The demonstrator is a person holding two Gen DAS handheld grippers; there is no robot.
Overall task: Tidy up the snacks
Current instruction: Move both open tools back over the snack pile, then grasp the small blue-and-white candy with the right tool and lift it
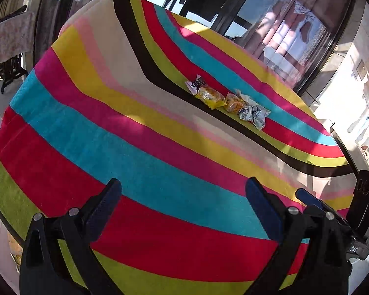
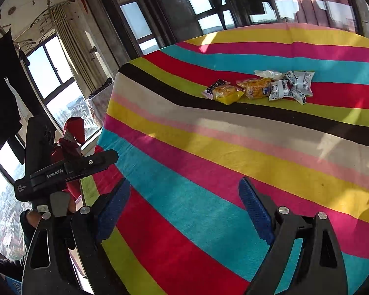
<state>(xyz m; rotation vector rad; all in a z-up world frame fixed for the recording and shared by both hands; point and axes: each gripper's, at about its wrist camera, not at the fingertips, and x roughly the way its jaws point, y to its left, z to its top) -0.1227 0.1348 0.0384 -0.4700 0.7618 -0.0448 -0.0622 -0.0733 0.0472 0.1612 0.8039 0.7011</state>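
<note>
Currently we're pre-grasp: left gripper [image 1: 183,202] and right gripper [image 2: 184,202] both spread, nothing between the pads. Snack packets [image 2: 258,87] sit clustered mid-bench on the striped cloth [image 2: 209,159], well apart from us. Next: reach in, pick 1.

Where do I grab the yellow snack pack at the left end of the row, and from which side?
Grip the yellow pack across its puffed middle, coming down from above on the near side. Its far-left end overlaps a purple pack and an orange pack sits close right.
</note>
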